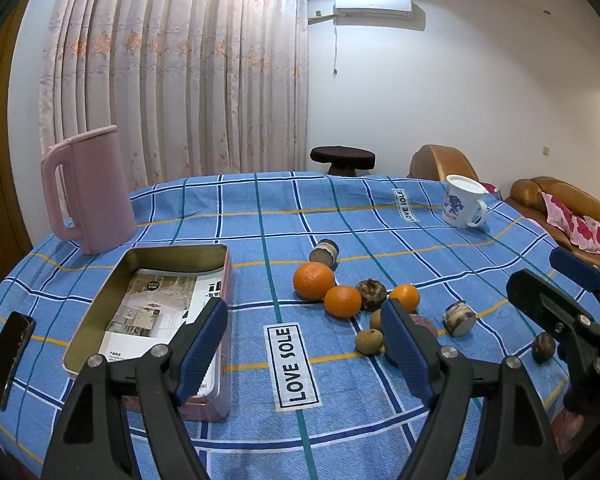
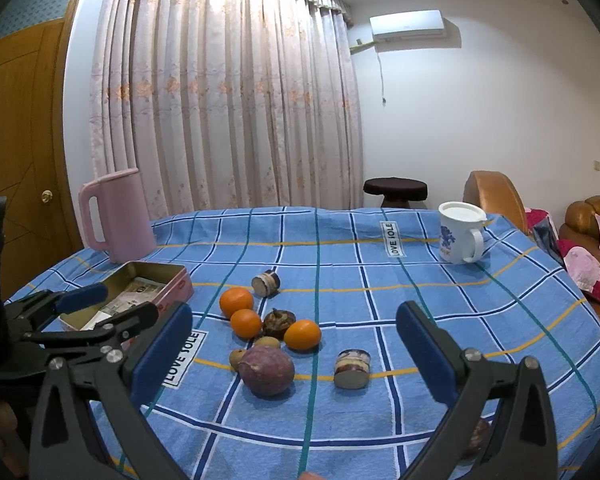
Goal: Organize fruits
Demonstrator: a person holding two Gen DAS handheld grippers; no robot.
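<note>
Both grippers, left gripper and right gripper, hang above the near edge with jaws spread wide and nothing between them. Desk, draped in blue checked cloth: carries all items below. Pink kettle, far left, upright. Rectangular tin, open, just in front of the kettle, printed leaflet lying inside; judged the likely receptacle for the fruit. White mug, far right, upright. Dark phone, flat at the left edge. Purple round fruit, nearest item in the right wrist view; looks firm-skinned and smooth, so apt to roll; best taken across its widest part. Oranges, three: largest orange, middle orange, right orange, clustered mid-desk, touching or nearly so; firm, round, moderately heavy, tolerant of a steady squeeze at the equator. Dark mangosteen-like fruit, between the oranges; hard rind, stalk upward. Small jars, two, on their sides: far jar, near jar. Small tan fruit: light, thin-shelled, probably crushable, wants gentle closure.
</note>
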